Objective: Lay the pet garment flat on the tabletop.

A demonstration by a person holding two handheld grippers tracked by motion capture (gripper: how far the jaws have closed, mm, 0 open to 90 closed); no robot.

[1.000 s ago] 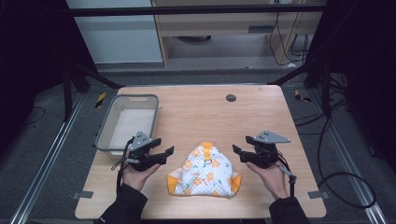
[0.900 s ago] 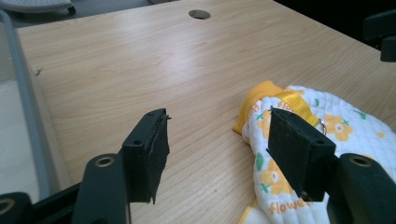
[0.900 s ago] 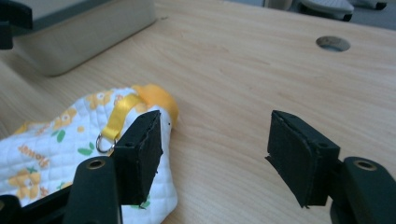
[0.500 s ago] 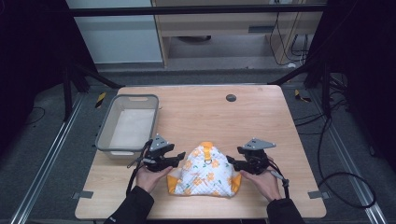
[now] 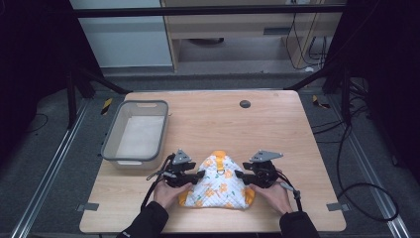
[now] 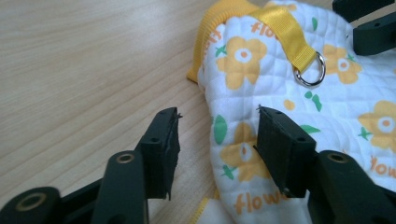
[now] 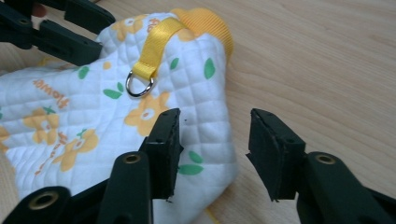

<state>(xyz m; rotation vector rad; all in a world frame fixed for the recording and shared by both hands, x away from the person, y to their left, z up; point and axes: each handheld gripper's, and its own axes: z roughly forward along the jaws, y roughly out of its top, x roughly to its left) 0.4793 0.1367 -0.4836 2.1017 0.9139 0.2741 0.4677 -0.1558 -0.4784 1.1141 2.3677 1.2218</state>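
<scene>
Lying flat on the near middle of the wooden table (image 5: pixel 277 129), the quilted floral garment (image 5: pixel 218 186) is white with orange flowers, green leaves and orange ribbed trim. A yellow strap (image 6: pixel 286 29) runs down from its collar and ends in a metal D-ring (image 6: pixel 312 70).

The left gripper (image 5: pixel 194 177) is at the garment's left edge. In the left gripper view its jaws straddle that edge: one pad is over the bare wood, the other over the fabric, and a gap is visible on both sides. The jaws have just been closing, but they do not press the cloth yet.

The right gripper (image 5: pixel 242 176) is at the garment's right edge. In the right gripper view one pad is over the quilted cloth and the other over the wood, with the edge between them. These jaws also have just been closing and are not clamped on the fabric.

A grey plastic bin (image 5: pixel 112 141) stands to the left on the table, apart from the garment.
</scene>
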